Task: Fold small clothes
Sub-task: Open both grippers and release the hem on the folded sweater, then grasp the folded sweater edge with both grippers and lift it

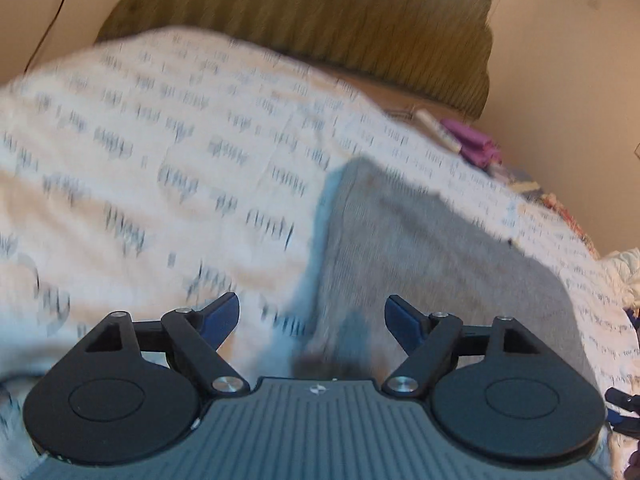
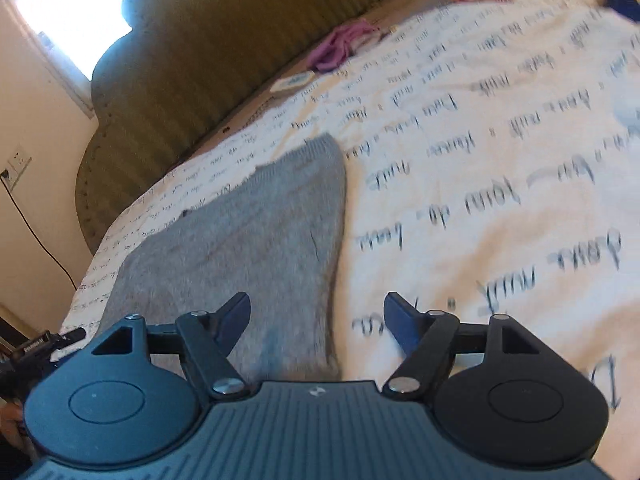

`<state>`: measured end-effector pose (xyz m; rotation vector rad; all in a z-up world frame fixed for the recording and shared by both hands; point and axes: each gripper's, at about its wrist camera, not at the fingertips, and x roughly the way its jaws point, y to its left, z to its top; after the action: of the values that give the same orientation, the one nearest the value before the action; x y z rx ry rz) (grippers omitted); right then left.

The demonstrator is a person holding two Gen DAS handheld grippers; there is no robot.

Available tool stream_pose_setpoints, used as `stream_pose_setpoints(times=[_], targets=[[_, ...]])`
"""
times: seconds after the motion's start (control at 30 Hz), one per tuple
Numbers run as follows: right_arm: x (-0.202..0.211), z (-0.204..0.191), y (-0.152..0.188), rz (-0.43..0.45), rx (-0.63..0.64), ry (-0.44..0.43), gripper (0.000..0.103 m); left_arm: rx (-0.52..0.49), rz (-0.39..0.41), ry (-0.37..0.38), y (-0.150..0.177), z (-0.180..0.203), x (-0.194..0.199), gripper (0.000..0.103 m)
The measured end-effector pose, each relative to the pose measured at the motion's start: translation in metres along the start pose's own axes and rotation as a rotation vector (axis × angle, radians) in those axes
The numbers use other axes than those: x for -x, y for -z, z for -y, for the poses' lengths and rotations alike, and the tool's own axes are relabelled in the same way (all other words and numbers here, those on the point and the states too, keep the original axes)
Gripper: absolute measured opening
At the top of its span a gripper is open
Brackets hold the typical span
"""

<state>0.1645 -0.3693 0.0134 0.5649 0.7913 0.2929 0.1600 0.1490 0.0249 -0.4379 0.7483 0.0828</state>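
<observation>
Flat on bedsheet (image 1: 160, 152): gray garment (image 1: 420, 248)

Grey knitted cloth garment (image 2: 256, 240) on matt printed cotton sheet (image 2: 500, 160).

Grey knitted garment (image 1: 420, 248), small, plain in colour with a fine ribbed texture. Spread flat on a bed's white cover with dark handwritten script (image 1: 160, 152). Narrower at the far end, widening toward the near end. Far edge stepped, one part reaching further than the other. In the left wrist view, one long side straight, with a bluish shadow along it. In the right wrist view (image 2: 248, 240), the straight long edge on the right, far corner pointing toward the headboard. Surface mostly smooth, faint creases only. Detail softened by blur.
</observation>
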Motion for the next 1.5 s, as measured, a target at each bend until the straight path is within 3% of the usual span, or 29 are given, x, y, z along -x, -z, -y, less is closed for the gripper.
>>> stream_pose_setpoints(times=[0.03, 0.1, 0.13, 0.17, 0.2, 0.23, 0.3, 0.4, 0.47, 0.53, 0.6, 0.63, 0.7, 0.77, 0.83, 0.97, 1.03, 1.1, 1.2, 1.23, 1.3, 1.37, 1.5], targets=[[-0.003, 0.003, 0.007, -0.023, -0.025, -0.001, 0.074, 0.027, -0.024, 0.006, 0.005, -0.002, -0.003, 0.081], [-0.006, 0.005, 0.015, -0.012, -0.072, -0.032, 0.073, 0.023, -0.001, 0.034, 0.010, 0.000, -0.002, 0.081], [-0.008, 0.006, 0.016, -0.007, -0.107, -0.070, 0.057, 0.029, -0.013, 0.051, 0.008, 0.002, -0.006, 0.070], [-0.012, 0.008, 0.016, -0.011, -0.140, -0.103, 0.014, 0.050, -0.045, 0.073, 0.006, 0.002, -0.011, 0.037], [-0.019, 0.009, 0.016, -0.030, -0.171, -0.124, 0.009, 0.064, -0.078, 0.085, 0.003, 0.002, -0.016, 0.017], [-0.023, 0.007, 0.016, -0.034, -0.164, -0.121, 0.009, 0.079, -0.106, 0.088, 0.001, 0.002, -0.020, 0.010], [-0.023, 0.000, 0.016, -0.026, -0.133, -0.102, 0.008, 0.088, -0.106, 0.081, -0.004, 0.001, -0.016, 0.010], [-0.002, 0.001, 0.011, 0.048, -0.126, -0.094, 0.008, -0.001, -0.070, 0.044, -0.007, 0.002, -0.006, 0.010], [-0.006, 0.017, 0.013, 0.019, -0.160, -0.064, 0.008, -0.007, -0.113, 0.021, 0.002, -0.004, -0.020, 0.012], [-0.018, 0.021, 0.020, -0.028, -0.147, -0.048, 0.008, -0.040, -0.092, 0.020, 0.003, 0.001, -0.018, 0.013], [-0.016, 0.018, 0.021, -0.021, -0.158, -0.084, 0.012, -0.043, -0.077, 0.036, 0.000, 0.004, -0.012, 0.030], [-0.012, 0.017, 0.019, -0.008, -0.165, -0.097, 0.016, -0.052, -0.061, 0.035, -0.002, 0.005, -0.008, 0.031], [-0.006, 0.017, 0.007, 0.001, -0.170, -0.124, 0.035, -0.084, -0.026, 0.002, -0.013, 0.006, 0.002, 0.044], [0.002, 0.016, -0.008, 0.053, -0.151, -0.099, 0.067, -0.081, 0.061, 0.000, -0.025, 0.006, 0.014, 0.056], [0.005, 0.008, -0.028, 0.137, -0.090, -0.086, 0.068, -0.120, 0.133, -0.004, -0.038, 0.018, 0.016, 0.057], [-0.033, -0.027, -0.071, 0.159, 0.023, -0.090, 0.068, -0.259, 0.164, 0.047, -0.057, 0.079, -0.018, 0.058], [-0.065, -0.052, -0.085, 0.127, 0.124, -0.062, 0.067, -0.343, 0.135, 0.046, -0.059, 0.108, -0.049, 0.060], [-0.100, -0.074, -0.090, 0.072, 0.224, 0.005, 0.067, -0.409, 0.088, -0.001, -0.056, 0.128, -0.086, 0.060], [-0.145, -0.089, -0.086, 0.004, 0.367, 0.152, 0.066, -0.474, -0.021, -0.061, -0.050, 0.133, -0.136, 0.063], [-0.156, -0.087, -0.083, -0.007, 0.403, 0.211, 0.066, -0.474, -0.010, -0.055, -0.050, 0.127, -0.143, 0.064], [-0.159, -0.070, -0.081, 0.019, 0.362, 0.169, 0.067, -0.428, -0.017, -0.027, -0.056, 0.114, -0.149, 0.066], [-0.155, -0.057, -0.086, 0.029, 0.265, 0.119, 0.067, -0.451, -0.022, -0.029, -0.055, 0.114, -0.150, 0.067], [-0.147, -0.069, -0.090, -0.003, 0.294, 0.149, 0.067, -0.442, 0.010, -0.040, -0.055, 0.113, -0.126, 0.068]])
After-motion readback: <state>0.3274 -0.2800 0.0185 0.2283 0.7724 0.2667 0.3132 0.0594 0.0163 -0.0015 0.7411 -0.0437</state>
